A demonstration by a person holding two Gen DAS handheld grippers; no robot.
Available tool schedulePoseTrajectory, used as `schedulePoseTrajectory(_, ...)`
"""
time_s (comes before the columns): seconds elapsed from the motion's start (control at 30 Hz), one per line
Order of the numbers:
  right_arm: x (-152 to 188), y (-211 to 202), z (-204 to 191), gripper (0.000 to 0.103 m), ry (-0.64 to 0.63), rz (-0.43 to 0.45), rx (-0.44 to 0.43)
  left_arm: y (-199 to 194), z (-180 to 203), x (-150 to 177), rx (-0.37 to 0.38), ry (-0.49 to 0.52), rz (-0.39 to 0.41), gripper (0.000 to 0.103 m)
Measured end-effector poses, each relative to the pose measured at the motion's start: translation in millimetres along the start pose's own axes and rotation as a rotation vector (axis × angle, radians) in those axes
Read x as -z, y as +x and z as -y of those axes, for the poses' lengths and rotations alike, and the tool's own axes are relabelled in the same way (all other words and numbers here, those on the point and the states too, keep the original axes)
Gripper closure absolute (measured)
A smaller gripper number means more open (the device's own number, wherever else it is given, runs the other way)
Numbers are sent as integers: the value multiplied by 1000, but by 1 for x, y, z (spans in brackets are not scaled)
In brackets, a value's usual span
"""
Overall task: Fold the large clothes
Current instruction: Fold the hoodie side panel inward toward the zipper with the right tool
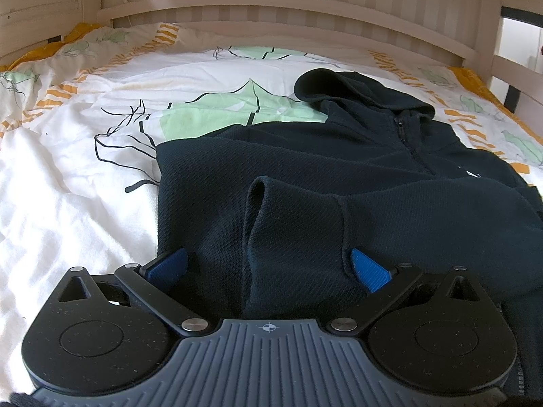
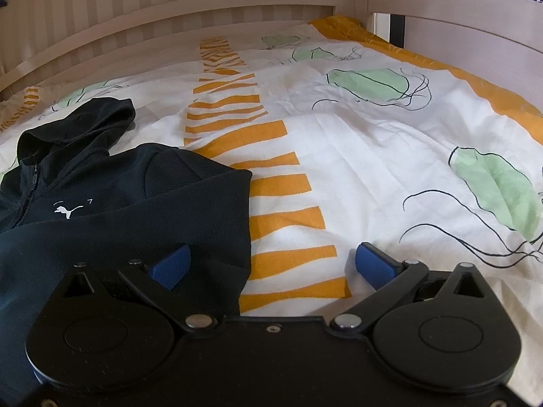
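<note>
Navy knit fabric — a zip hoodie (image 1: 305, 156) — lies flat on the bed's patterned duvet (image 1: 68, 169), hood toward the slatted headboard (image 1: 271, 10), one sleeve cuff (image 1: 295, 224) folded across its body. The left claw (image 1: 268, 268) is spread wide around that cuff. The right claw (image 2: 271, 264) is spread too, straddling the hoodie's edge and the orange-striped duvet.

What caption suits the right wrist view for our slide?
Open right gripper straddles the edge of a dark navy zip hoodie on a white, orange-striped duvet.
</note>
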State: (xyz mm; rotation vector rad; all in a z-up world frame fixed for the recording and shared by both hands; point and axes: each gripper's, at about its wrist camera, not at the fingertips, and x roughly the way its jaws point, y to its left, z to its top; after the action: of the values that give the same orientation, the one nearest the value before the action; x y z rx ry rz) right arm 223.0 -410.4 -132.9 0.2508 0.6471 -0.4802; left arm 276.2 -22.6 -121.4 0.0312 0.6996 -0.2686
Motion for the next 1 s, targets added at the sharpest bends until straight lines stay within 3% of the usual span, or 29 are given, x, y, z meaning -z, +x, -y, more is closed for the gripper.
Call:
schedulePoseTrajectory(0.17, -4, -17, 9, 1, 16, -36, -59, -14, 0, -7, 7, 18, -22, 1)
schedulePoseTrajectory(0.33, -7, -71, 14, 1, -43, 16, -148, -56, -5, -12, 30, -56, -6, 2)
schedulePoseTrajectory(0.43, -2, -103, 20, 1, -60, -3, -217, -88, -8, -10, 59, -81, 5, 2)
schedulePoseTrajectory(0.6, 18, -145, 30, 1, -61, -72, -277, -127, -5, 6, 64, -17, -17, 2)
schedulePoseTrajectory(0.73, 44, -168, 37, 1, -33, -186, -307, -152, 2, 31, 69, 55, -61, 2)
schedulePoseTrajectory(0.87, 65, -188, 44, 1, -57, -271, -303, -170, 0, 49, 102, 41, -85, 2)
schedulePoseTrajectory(1.0, 76, -212, 48, 12, -97, -296, -310, -183, 1, 62, 142, 27, -106, 2)
